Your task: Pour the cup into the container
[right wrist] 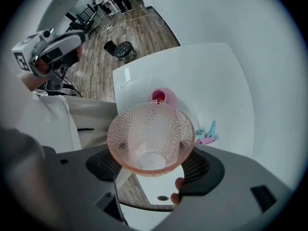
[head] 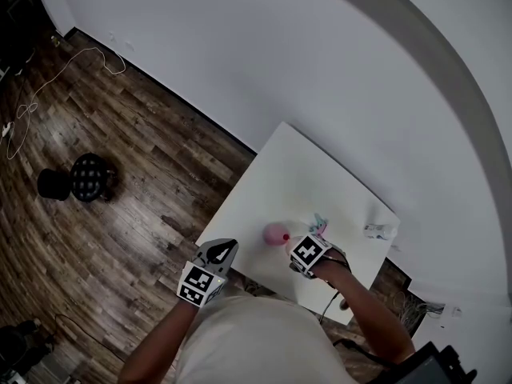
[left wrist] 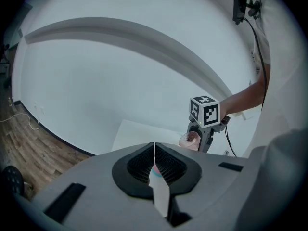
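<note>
The right gripper (right wrist: 151, 153) clamps the pink dimpled cup (right wrist: 149, 129) by its sides, and the cup looks empty. Beyond it at twelve o'clock, the pink container (right wrist: 163, 96) sits on the white table (right wrist: 202, 71) with something red inside. At ten o'clock, the left gripper (left wrist: 154, 150) is closed on nothing.

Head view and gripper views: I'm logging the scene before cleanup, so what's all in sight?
table: one, white, near the wall
cup: one, pink, between the jaws of the right gripper
container: one, pink, on the table
small items: teal and pink, on the table, count unclear
stool: one, black, on the floor
cable: one, white, on the floor
left gripper: one, grey, shut, empty
right gripper: one, grey, shut on the cup
</note>
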`<state>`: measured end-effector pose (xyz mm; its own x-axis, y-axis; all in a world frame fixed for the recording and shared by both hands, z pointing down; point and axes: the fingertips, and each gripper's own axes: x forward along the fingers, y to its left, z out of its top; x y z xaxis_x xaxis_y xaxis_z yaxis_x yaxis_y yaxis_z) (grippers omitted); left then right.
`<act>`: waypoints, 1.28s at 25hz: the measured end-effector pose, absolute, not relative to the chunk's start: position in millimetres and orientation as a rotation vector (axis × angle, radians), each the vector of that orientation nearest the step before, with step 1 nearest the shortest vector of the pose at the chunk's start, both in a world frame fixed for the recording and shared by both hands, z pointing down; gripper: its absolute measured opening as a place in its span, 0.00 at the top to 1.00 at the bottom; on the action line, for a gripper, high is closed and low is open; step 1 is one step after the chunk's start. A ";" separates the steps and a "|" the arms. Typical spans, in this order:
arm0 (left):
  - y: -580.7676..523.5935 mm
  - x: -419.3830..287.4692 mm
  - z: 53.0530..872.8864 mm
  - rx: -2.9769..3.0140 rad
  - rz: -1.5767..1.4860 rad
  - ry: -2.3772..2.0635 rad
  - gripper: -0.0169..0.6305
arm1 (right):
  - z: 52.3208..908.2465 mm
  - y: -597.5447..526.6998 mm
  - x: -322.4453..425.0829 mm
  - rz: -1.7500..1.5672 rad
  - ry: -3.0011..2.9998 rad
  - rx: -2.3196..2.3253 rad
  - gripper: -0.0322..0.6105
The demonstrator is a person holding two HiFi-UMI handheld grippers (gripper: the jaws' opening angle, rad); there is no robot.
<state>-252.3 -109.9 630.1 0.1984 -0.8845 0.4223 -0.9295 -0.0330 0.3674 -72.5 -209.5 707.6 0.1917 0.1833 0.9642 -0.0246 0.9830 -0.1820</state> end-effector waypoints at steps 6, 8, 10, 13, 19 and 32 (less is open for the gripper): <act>-110.1 -252.0 631.7 1.915 0.102 -1.684 0.95 | 707.7 -209.2 -73.5 0.143 -1.363 -0.140 0.39; -109.5 -250.8 633.0 1.916 0.102 -1.682 0.95 | 707.8 -208.9 -72.5 0.144 -1.358 -0.140 0.39; -108.8 -250.6 633.8 1.917 0.103 -1.681 0.95 | 708.0 -208.7 -72.2 0.144 -1.356 -0.142 0.39; -108.2 -250.1 635.0 1.917 0.104 -1.681 0.95 | 708.5 -208.5 -71.8 0.143 -1.355 -0.143 0.39; -107.7 -248.0 638.1 1.921 0.110 -1.676 0.95 | 709.0 -208.9 -69.4 0.143 -1.347 -0.140 0.39; -104.9 -251.8 639.4 1.912 0.107 -1.676 0.95 | 708.4 -209.6 -70.7 0.156 -1.325 -0.144 0.39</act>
<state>-251.8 -104.9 639.4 0.2046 -0.8803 0.4280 -0.9277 -0.0349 0.3718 -70.7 -209.6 708.4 0.2363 0.1949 0.9520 -0.0314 0.9807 -0.1930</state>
